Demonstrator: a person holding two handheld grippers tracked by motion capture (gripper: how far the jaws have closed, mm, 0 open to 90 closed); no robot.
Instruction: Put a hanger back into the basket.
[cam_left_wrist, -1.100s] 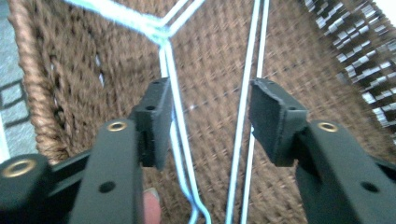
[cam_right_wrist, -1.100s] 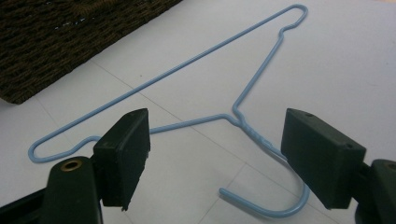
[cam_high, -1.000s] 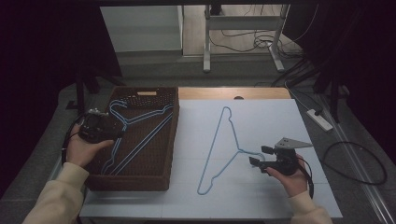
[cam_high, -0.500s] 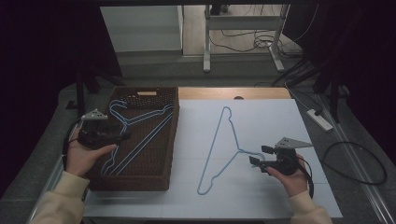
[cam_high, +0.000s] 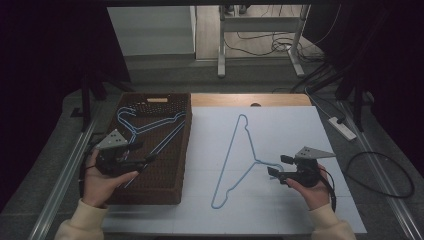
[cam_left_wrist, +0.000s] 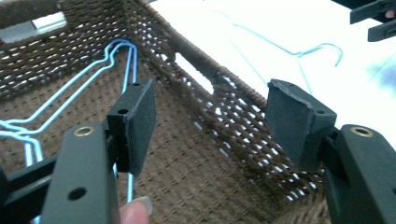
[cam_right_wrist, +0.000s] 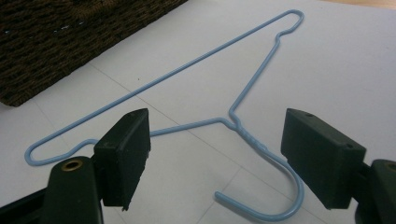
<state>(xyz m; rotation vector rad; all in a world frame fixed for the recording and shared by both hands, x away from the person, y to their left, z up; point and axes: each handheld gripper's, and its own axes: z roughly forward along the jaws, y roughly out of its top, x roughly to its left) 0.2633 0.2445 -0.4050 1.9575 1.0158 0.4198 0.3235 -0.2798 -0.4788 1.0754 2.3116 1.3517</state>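
A brown wicker basket (cam_high: 150, 192) stands at the table's left with blue wire hangers (cam_high: 150, 125) lying in it. My left gripper (cam_high: 146, 152) hovers over its near half, pointing right. Its jaws have just been opening and stand wide, nothing between them; the left gripper view has this gripper (cam_left_wrist: 215, 116) above the woven floor, hangers (cam_left_wrist: 93, 70) beyond. One more blue hanger (cam_high: 229, 150) lies flat on the white sheet (cam_high: 300, 125). My right gripper (cam_high: 278, 165) is open, just off the hook end; the hook (cam_right_wrist: 280, 205) lies between its spread pads (cam_right_wrist: 224, 154), untouched.
A white power strip (cam_high: 342, 127) and a looped black cable (cam_high: 380, 170) lie off the table's right side. A metal rail (cam_high: 65, 175) runs along the left. Table legs and cables (cam_high: 220, 45) stand on the floor behind.
My left gripper has drawn back toward the near end of the basket and its jaws have spread wider. The right gripper and the hanger on the sheet have stayed put.
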